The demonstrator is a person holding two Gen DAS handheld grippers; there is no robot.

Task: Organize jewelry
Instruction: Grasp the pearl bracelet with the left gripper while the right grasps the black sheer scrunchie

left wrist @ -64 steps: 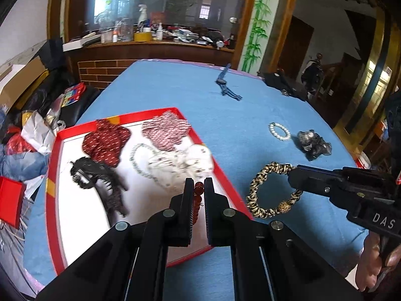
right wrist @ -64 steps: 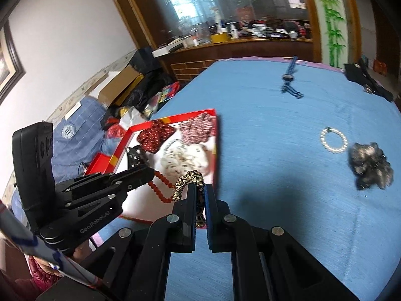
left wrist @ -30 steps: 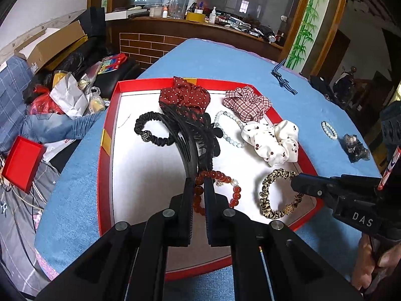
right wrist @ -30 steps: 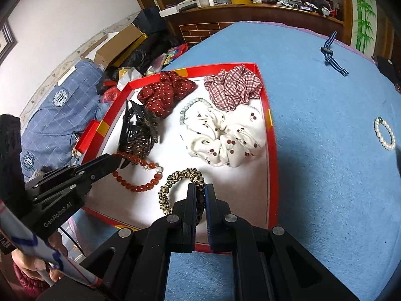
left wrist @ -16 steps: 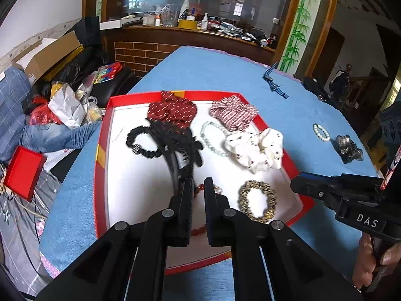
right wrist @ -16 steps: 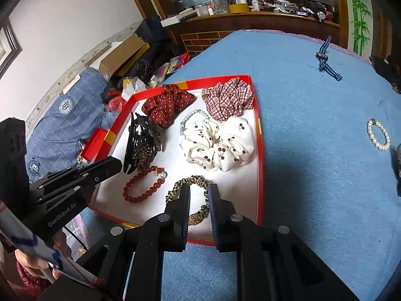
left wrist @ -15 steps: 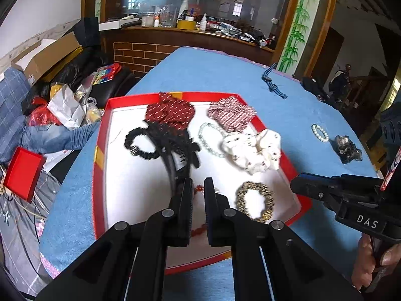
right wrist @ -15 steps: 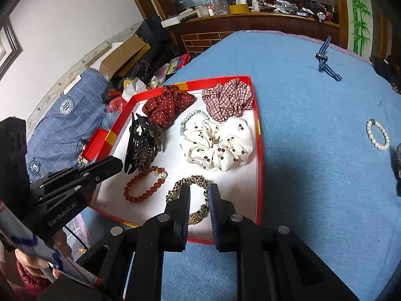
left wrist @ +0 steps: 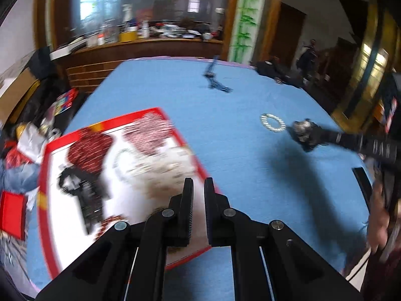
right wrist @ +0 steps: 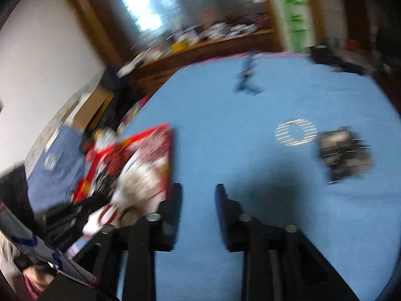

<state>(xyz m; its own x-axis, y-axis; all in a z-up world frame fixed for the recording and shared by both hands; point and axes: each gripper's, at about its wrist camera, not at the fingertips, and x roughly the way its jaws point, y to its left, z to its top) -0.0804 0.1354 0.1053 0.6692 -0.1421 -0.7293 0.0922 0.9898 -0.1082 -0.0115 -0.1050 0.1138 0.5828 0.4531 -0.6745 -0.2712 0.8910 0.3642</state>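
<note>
The red-rimmed white tray point(left wrist: 43, 173) holds scrunchies, a black hair claw point(left wrist: 85, 195) and a red bead bracelet point(left wrist: 107, 222). My left gripper point(left wrist: 198, 188) hangs over the tray's right edge, jaws narrowly apart and empty. My right gripper point(right wrist: 196, 190) is open and empty over the blue cloth, right of the tray point(right wrist: 170, 145). A white pearl bracelet point(right wrist: 295, 131) and a dark grey scrunchie point(right wrist: 343, 156) lie on the cloth ahead. In the left wrist view the right gripper point(left wrist: 298, 136) reaches beside that scrunchie point(left wrist: 304, 129) and the pearl bracelet point(left wrist: 272, 123). Both views are blurred.
A blue striped band point(left wrist: 215, 82) lies far back on the blue table point(left wrist: 225, 150). A black item point(left wrist: 275, 71) sits at the far right edge. Clutter and a red box point(left wrist: 12, 214) lie on the floor to the left. A wooden counter point(left wrist: 140, 47) stands behind.
Both grippers have let go of the bracelets in the tray and swung right. The right gripper has opened wide and moved toward the pearl bracelet and grey scrunchie.
</note>
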